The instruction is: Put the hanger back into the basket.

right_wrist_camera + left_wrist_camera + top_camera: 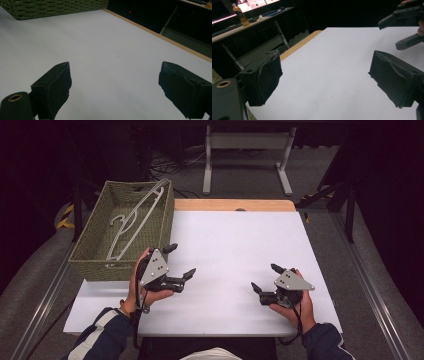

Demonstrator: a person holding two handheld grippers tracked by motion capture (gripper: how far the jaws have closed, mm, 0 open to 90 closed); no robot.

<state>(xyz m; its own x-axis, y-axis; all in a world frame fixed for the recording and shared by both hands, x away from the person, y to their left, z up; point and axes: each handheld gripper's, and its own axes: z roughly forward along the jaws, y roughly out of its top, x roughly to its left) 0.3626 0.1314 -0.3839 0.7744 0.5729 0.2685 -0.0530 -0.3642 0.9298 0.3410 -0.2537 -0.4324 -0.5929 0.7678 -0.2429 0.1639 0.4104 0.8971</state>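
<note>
- Table (pixel 230 245): white top with a wooden strip along its far edge, seen from above in the high view.
- Basket (pixel 90 255): green, woven, rectangular, at about 10 o'clock on the table, overhanging the left edge.
- Hanger (pixel 131 222): white, lying slantwise inside the basket, one end propped on the far rim at 12 o'clock of the basket.
- Left gripper (pixel 181 261): held in the left hand (pixel 142 292) at about 8 o'clock on the table, just beside the basket's near right corner — jaws spread wide, nothing between them, pointing towards 3 o'clock. In the left gripper view its two black pads (pixel 265 75) stand well apart over bare white table.
- Right gripper (pixel 266 277): held in the right hand (pixel 295 307) at about 4 o'clock, jaws parted and empty, pointing towards 9 o'clock, facing the left gripper across bare table.
- Right gripper view: pads (pixel 56 87) wide apart above the tabletop — the basket wall lies at 11 o'clock.
- Bottle (pixel 240 15): orange, on a desk (pixel 249 23) in the dark background, at 11 o'clock in the left gripper view.
</note>
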